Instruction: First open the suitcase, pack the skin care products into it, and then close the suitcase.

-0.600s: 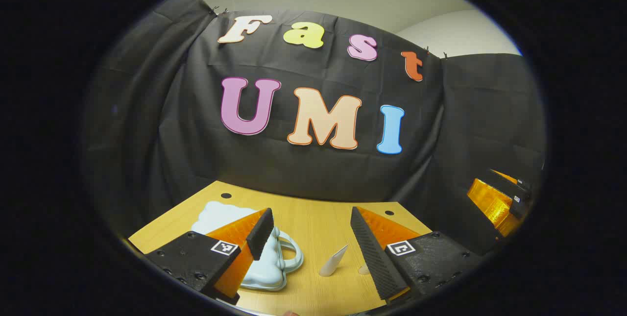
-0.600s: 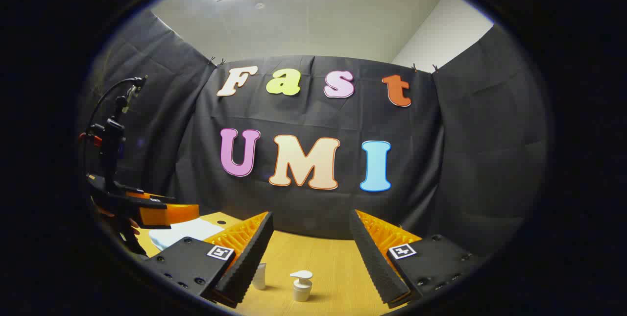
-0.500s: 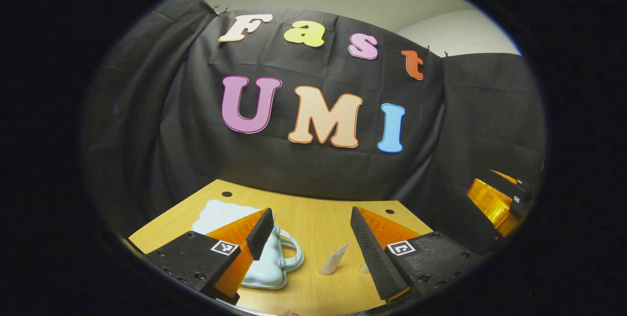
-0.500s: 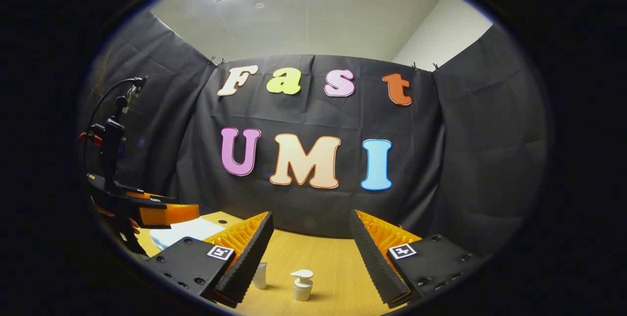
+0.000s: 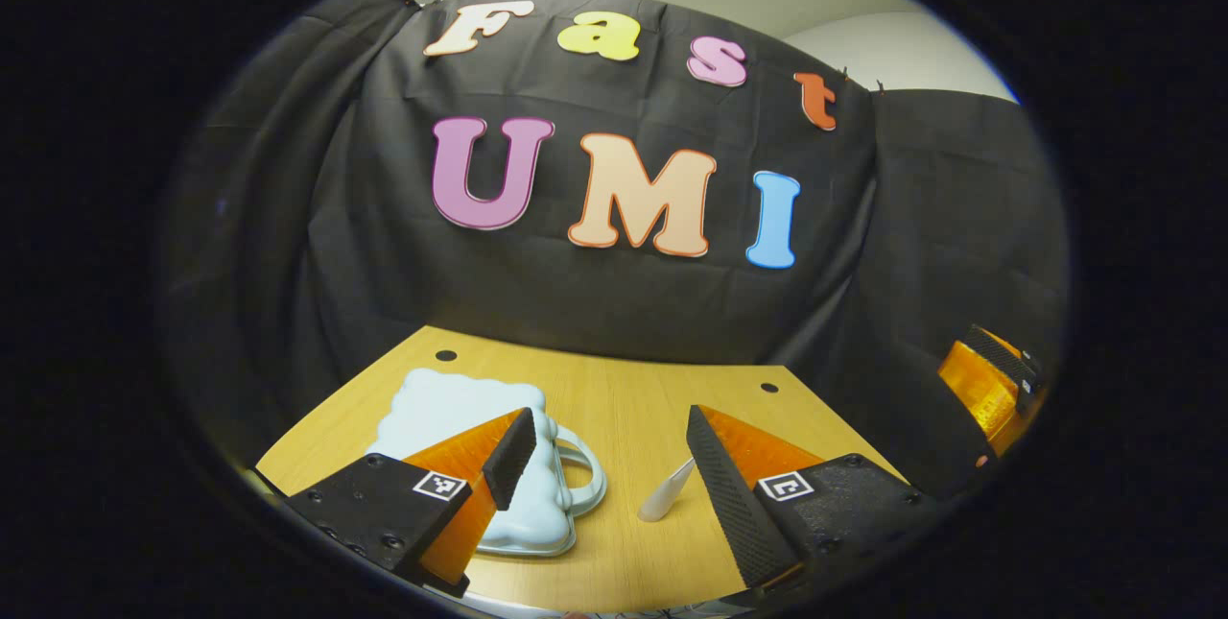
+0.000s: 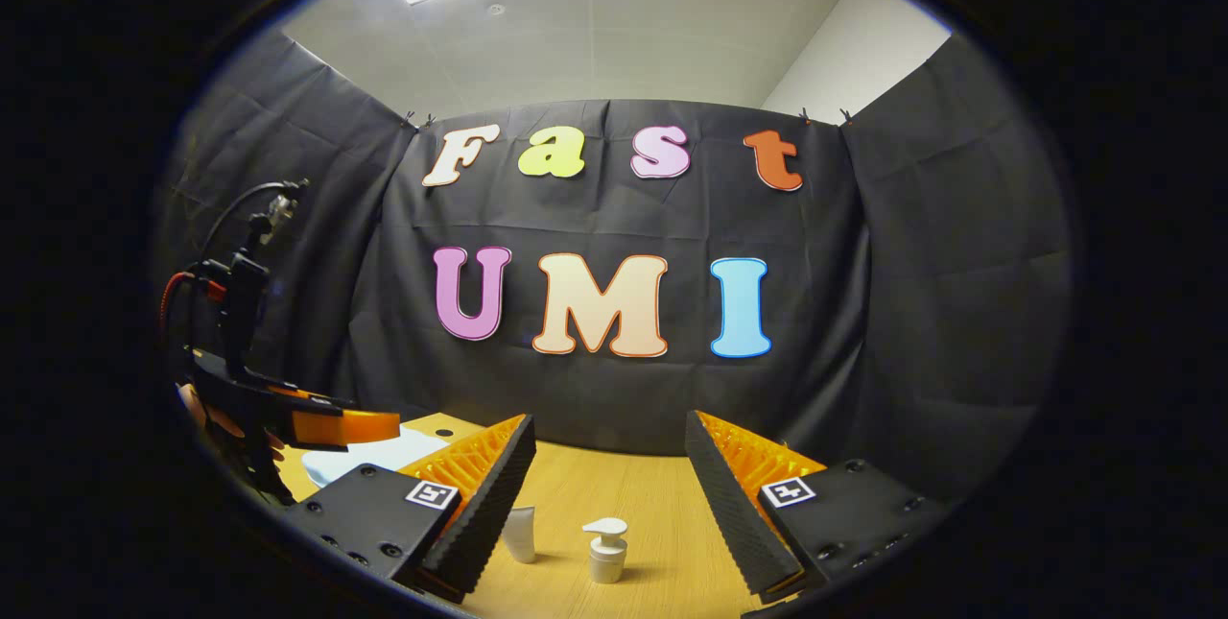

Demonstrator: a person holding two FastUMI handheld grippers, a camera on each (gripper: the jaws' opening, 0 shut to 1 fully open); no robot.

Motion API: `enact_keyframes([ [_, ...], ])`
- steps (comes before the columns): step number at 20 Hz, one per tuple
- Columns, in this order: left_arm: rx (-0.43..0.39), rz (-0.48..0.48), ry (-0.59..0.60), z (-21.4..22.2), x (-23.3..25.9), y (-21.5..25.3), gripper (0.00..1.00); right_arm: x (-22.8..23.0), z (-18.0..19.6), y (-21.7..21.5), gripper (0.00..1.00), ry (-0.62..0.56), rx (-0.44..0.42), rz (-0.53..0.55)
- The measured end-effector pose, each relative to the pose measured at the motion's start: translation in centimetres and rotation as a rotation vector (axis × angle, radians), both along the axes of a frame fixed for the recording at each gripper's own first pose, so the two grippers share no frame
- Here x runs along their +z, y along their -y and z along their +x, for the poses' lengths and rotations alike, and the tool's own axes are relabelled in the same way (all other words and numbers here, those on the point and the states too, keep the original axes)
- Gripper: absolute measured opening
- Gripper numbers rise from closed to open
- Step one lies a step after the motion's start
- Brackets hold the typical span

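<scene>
Two grippers hover above the wooden table (image 5: 624,408), both with fingers spread wide and holding nothing. On the left, the pale blue suitcase (image 5: 451,408) lies flat and closed, its handle toward the middle of the table; the left gripper (image 5: 604,475) hangs over it, one finger crossing the lid. Just beside the handle stands a white tube (image 5: 665,502). Further right, under the right gripper (image 6: 606,494), sits a white pump bottle (image 6: 606,550) near the tube. Opening is the step in hand, not yet begun; next, I judge, the left gripper must drop to the lid's edge or handle and lift.
</scene>
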State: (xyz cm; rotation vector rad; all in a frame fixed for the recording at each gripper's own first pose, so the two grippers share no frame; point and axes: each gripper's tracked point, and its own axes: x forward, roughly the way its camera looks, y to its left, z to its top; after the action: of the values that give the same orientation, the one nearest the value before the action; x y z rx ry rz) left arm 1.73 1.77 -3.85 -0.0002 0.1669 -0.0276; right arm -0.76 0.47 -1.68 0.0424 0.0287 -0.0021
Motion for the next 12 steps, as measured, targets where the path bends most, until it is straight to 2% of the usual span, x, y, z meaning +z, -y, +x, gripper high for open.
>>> enact_keyframes([
  [6,-0.104,0.048,-0.257,4.2,-4.2,0.0,0.94,-1.9,-0.3,0.3,0.98,-0.047,-0.011,0.008],
  [12,-0.097,-0.075,-0.496,9.0,-8.1,-0.2,0.94,-2.7,-1.1,1.4,1.00,-0.066,-0.049,0.018],
])
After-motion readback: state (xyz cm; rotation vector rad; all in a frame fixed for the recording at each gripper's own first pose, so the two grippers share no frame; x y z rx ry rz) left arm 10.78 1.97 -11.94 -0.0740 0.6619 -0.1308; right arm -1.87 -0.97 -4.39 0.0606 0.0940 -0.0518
